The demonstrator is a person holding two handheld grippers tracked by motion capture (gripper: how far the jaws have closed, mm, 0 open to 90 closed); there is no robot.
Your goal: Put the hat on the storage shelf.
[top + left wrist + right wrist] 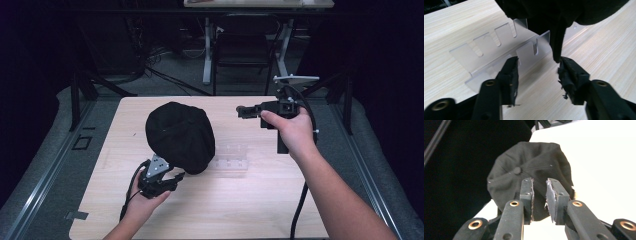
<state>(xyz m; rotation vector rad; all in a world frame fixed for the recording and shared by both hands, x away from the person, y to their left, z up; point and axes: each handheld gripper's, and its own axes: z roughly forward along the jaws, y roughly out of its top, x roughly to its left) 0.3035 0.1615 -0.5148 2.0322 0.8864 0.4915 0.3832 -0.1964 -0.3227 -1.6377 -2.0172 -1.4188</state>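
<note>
A black cap (pixel 180 136) sits a little left of the table's (pixel 260 200) middle, draped over the left end of a clear slotted plastic stand (pixel 231 159) that lies just to its right. Its crown faces up, with the small button visible on top in the right gripper view.

The cap looks light and soft: the fabric crown should sag and fold under any squeeze, so a pinch there would gather cloth rather than lift the whole shape. The hanging edge at its near side, seen as a dark flap in the left gripper view, looks like the firmer place to take hold, since a stitched rim or brim gives the pads something to bite. The fabric is not slippery or fragile, but the light stand beneath may shift if the cap drags on it.

The left tongs (pixel 537 75) stand spread at the cap's near edge, the flap hanging just by one pad, nothing pinched. The right tongs (pixel 241 112), held above the far right part of the table, point at the cap with a narrow gap between the pads and nothing in it.
</note>
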